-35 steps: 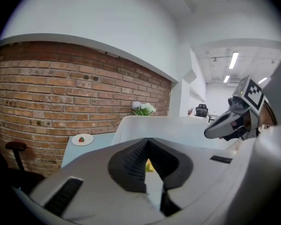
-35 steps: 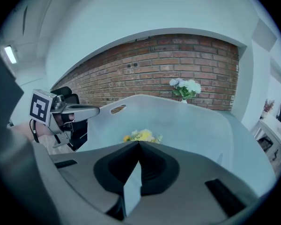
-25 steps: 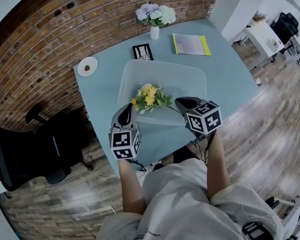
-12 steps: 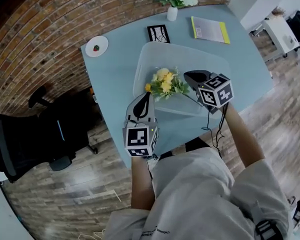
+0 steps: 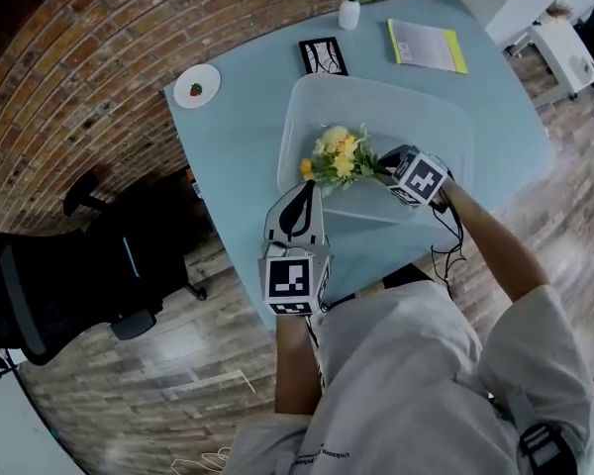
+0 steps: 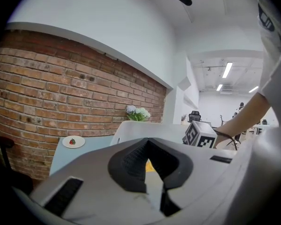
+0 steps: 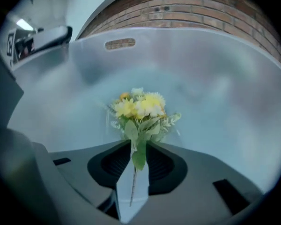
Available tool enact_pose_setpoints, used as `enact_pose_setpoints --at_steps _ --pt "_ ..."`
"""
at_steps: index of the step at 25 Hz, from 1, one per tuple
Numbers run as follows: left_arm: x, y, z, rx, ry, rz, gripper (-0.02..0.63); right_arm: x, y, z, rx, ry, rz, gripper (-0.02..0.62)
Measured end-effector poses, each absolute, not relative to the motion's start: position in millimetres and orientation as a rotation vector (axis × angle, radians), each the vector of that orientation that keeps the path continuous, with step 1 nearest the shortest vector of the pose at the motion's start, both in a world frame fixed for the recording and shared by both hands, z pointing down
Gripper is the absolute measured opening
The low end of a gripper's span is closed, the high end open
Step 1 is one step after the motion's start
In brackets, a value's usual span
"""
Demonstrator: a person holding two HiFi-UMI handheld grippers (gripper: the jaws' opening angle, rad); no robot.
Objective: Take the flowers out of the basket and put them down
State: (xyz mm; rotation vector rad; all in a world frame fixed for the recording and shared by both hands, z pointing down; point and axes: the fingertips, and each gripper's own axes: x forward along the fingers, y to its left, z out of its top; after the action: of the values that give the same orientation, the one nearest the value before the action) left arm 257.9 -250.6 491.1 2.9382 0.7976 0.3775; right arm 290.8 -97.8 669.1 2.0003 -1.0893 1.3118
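The flowers (image 5: 337,154), a small bunch of yellow and cream blooms with green leaves, lie on the floor of the basket (image 5: 431,117), a translucent plastic tub, toward its near left part, heads pointing left and the thin stem trailing right. Nothing else shows inside the tub; a slot handle is cut into its far wall. The right gripper (image 7: 139,168) reaches down into the basket from the right, and its jaws, which have just been opening, stand spread with the stem and a leaf in the gap between them, the pads not pressing on either. The left gripper (image 5: 303,190) hangs outside the basket just off its near left corner, above the near part of the desk (image 5: 238,127), its jaws pressed together with nothing between them. The basket sits in the middle of the pale blue desk. Beyond it, along the far edge, a white vase (image 5: 348,13) holds white and lilac flowers, a dark framed picture (image 5: 324,55) lies just behind the basket, and a booklet (image 5: 428,46) with a yellow edge lies to the right. Near the desk's left corner a white plate (image 5: 206,75) carries one small red thing (image 5: 196,90).
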Motion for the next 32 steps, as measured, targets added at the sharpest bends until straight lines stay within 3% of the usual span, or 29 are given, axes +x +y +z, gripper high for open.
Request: enact_pose_setpoints --at_steps 2,6,19,24,29,32 --pt "257 -250 491 2.946 0.808 0.375 0.020 285 -97 679 1.915 -1.077 1.294 0.185" --pt "254 -251 494 2.942 0.811 0.383 0.020 285 -93 701 1.820 -1.032 1.324 0.241" --pt "254 -250 492 2.940 0.808 0.352 0.020 277 -91 747 1.636 -1.041 1.310 0.244" --pt "256 -250 491 2.945 0.795 0.342 0.020 277 -94 748 1.630 -1.072 1.321 0.220" --pt "257 -250 491 2.969 0.778 0.338 0.020 280 -90 743 1.721 -1.054 1.394 0.097" --pt "259 -250 495 2.993 0.773 0.346 0.020 292 -81 731 1.747 -0.979 1.394 0.083"
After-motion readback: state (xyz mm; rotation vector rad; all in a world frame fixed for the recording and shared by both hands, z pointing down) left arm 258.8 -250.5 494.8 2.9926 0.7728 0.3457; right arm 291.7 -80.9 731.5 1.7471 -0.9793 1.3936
